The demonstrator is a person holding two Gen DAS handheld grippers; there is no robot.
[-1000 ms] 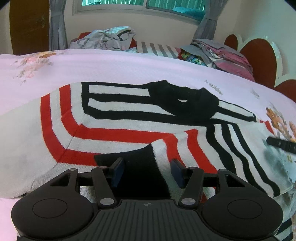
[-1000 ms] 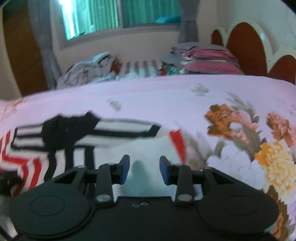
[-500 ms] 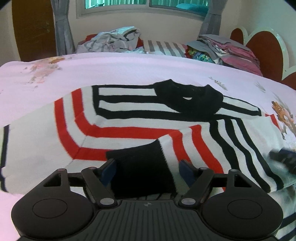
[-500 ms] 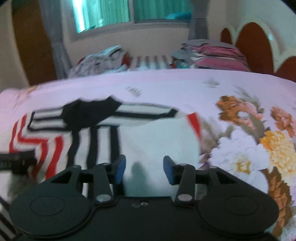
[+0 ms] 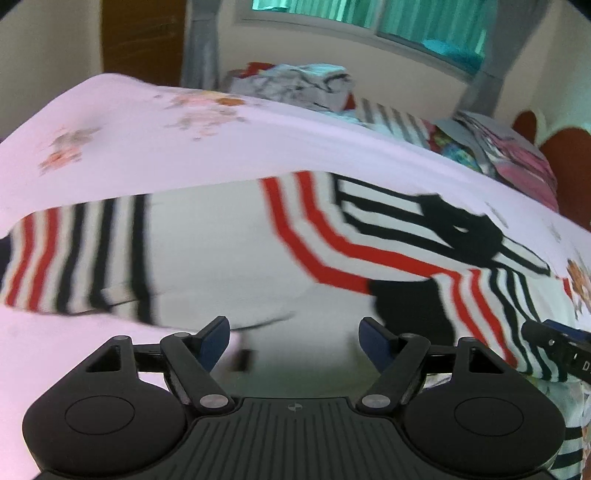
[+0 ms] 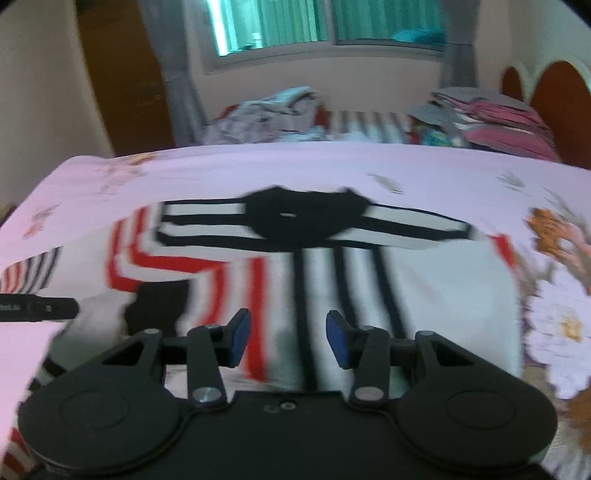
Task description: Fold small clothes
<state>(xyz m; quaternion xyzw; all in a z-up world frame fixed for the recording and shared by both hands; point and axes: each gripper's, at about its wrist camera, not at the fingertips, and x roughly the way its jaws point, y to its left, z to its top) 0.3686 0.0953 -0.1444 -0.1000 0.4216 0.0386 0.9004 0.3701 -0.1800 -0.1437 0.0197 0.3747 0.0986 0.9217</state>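
Presently: one striped sweater (image 5: 229, 254), white with red and black bands and a black collar (image 6: 295, 218), spread flat on the pink floral bedsheet (image 5: 184, 147). Left gripper (image 5: 295, 338): jaws wide apart, empty, above the sweater's near edge. Right gripper (image 6: 289, 338): jaws apart, empty, over the black vertical stripes. Heaped laundry (image 6: 273, 114) and a folded stack (image 6: 495, 118) at the far side, under the window (image 6: 325, 26).

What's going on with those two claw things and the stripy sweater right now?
Left gripper open, holding nothing. Right gripper open over the striped sweater. Sweater lies on the bed, one sleeve folded across. Nothing in the way.
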